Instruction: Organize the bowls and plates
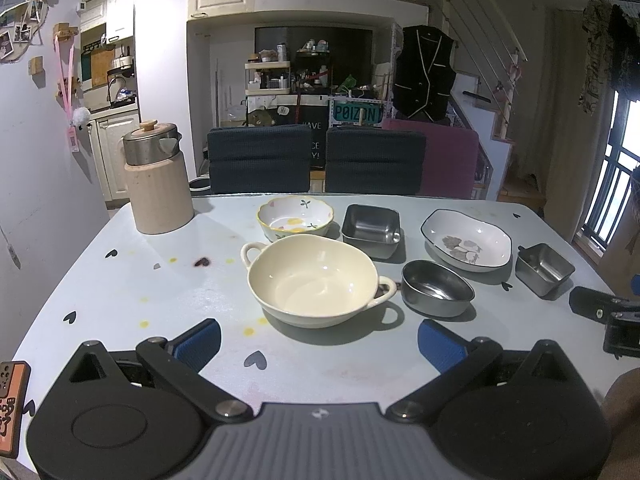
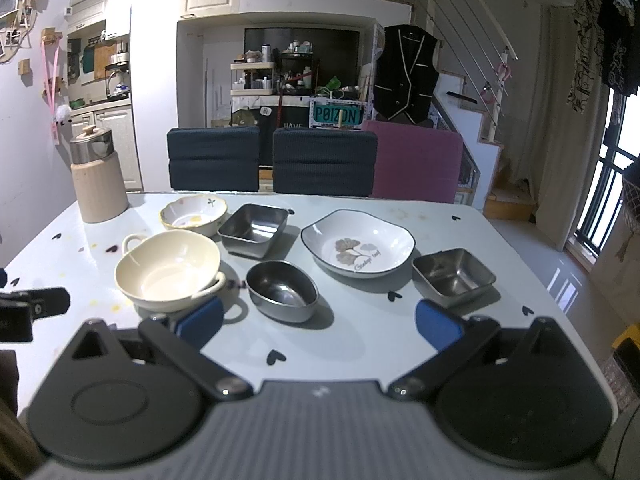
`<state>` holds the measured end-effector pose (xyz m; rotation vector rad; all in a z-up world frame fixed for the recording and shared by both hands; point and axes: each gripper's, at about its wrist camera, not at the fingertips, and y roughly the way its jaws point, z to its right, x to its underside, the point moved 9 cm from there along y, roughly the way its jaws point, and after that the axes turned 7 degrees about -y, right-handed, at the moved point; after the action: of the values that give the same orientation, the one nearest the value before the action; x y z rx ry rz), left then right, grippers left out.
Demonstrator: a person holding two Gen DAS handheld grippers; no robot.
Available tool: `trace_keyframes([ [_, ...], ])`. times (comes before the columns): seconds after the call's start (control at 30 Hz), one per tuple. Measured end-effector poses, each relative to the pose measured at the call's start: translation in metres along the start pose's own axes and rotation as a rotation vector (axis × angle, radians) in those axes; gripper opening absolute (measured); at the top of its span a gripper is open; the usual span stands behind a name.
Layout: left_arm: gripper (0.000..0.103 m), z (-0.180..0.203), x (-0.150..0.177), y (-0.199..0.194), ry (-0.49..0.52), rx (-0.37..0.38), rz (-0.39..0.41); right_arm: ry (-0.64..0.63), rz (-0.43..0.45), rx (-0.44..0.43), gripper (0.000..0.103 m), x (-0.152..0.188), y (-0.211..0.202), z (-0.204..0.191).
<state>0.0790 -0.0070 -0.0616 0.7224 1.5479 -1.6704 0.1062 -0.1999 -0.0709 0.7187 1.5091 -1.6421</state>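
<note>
On the surface (image 1: 120,292) six dishes lie spread in one layer, none nested yet, so sorting has not begun. We hold the left hand-held gripper (image 1: 319,340) wide open and empty, the cream bowl (image 1: 314,280) at 12 o'clock. The right hand-held gripper (image 2: 319,322), likewise wide and empty, faces the oval steel bowl (image 2: 282,290) at 12 o'clock, a likely first pick.

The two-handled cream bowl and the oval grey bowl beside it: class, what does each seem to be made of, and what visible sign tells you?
Two-handled cream bowl: probably glazed ceramic; opaque cream body, glossy with soft highlights, thick rim.
Oval grey bowl: likely stainless steel; thin wall, dark mirror-like reflections inside, brushed grey outside.
</note>
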Motion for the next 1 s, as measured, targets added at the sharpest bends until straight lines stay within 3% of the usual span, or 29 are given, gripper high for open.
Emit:
trace_keyframes([
  [1.0, 0.103, -0.0002, -0.0002, 0.0, 0.0, 0.0, -0.001, -0.001, -0.003, 0.0, 0.103, 0.0001, 0.0003, -0.0006],
])
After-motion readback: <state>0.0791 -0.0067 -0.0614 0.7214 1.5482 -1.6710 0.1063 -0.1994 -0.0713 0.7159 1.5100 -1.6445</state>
